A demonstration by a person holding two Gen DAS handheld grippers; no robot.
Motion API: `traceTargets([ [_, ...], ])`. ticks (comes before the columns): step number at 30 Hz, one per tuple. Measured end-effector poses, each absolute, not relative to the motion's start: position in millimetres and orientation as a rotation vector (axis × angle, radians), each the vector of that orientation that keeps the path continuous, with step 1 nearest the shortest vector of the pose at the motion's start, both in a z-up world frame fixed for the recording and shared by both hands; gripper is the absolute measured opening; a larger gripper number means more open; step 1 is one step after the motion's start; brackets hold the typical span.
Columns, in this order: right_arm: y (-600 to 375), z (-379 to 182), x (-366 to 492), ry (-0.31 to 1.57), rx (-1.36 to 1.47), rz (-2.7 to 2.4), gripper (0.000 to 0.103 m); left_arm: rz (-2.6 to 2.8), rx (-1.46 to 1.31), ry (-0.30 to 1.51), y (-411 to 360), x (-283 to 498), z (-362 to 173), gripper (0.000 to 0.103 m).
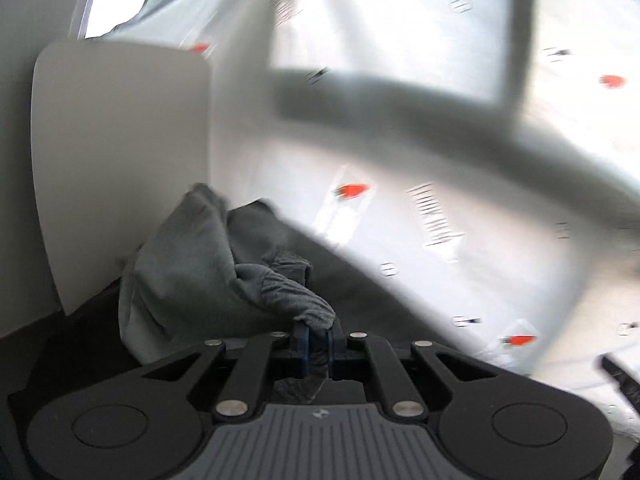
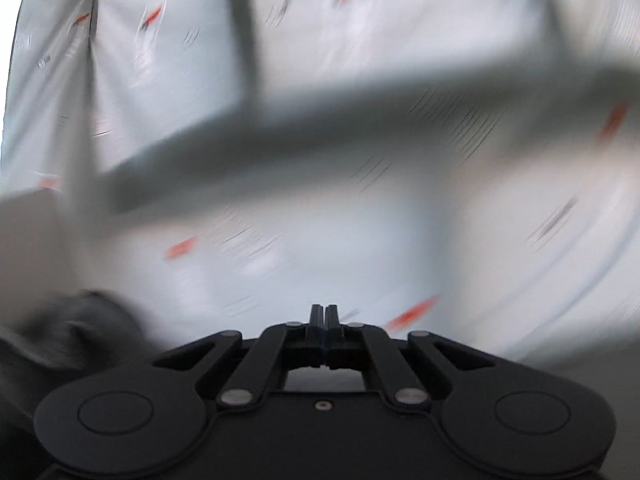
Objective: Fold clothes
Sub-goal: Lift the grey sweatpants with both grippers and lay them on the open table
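A grey garment [image 1: 192, 264] lies bunched in front of my left gripper [image 1: 316, 326]. That gripper is shut on the garment's ribbed edge [image 1: 296, 300], and a fold of the cloth hangs down between the fingers behind the pads. In the right wrist view my right gripper [image 2: 324, 310] is shut, pads pressed together with nothing visible between them. A blurred dark grey mass, probably the same garment [image 2: 80, 328], sits low to its left. Both views are smeared by motion.
A white sheet printed with small red and black marks [image 1: 440, 220] fills the background in both views [image 2: 320, 248]. Dark grey bars like a frame [image 1: 400, 96] show across it. A pale rounded panel [image 1: 120, 160] stands upright at the left, behind the garment.
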State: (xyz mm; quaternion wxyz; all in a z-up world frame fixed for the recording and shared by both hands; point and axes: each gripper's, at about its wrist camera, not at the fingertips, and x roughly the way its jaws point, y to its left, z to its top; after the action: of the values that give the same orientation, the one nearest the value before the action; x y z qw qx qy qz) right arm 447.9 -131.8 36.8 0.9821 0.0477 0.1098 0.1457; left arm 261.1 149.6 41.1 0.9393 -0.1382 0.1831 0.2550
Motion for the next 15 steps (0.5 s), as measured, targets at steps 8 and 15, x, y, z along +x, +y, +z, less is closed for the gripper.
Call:
traceTargets([
  [8,-352.3,52.1,442.9,0.189,0.177,-0.006,0.000,0.325,-0.237,0.351,-14.9,261.1,47.4,0.008],
  [15,-436.2,16.4,407.1,0.310,0.175,-0.063,0.000,-0.015,-0.290,0.497,-145.3,320.9,18.4,0.007],
])
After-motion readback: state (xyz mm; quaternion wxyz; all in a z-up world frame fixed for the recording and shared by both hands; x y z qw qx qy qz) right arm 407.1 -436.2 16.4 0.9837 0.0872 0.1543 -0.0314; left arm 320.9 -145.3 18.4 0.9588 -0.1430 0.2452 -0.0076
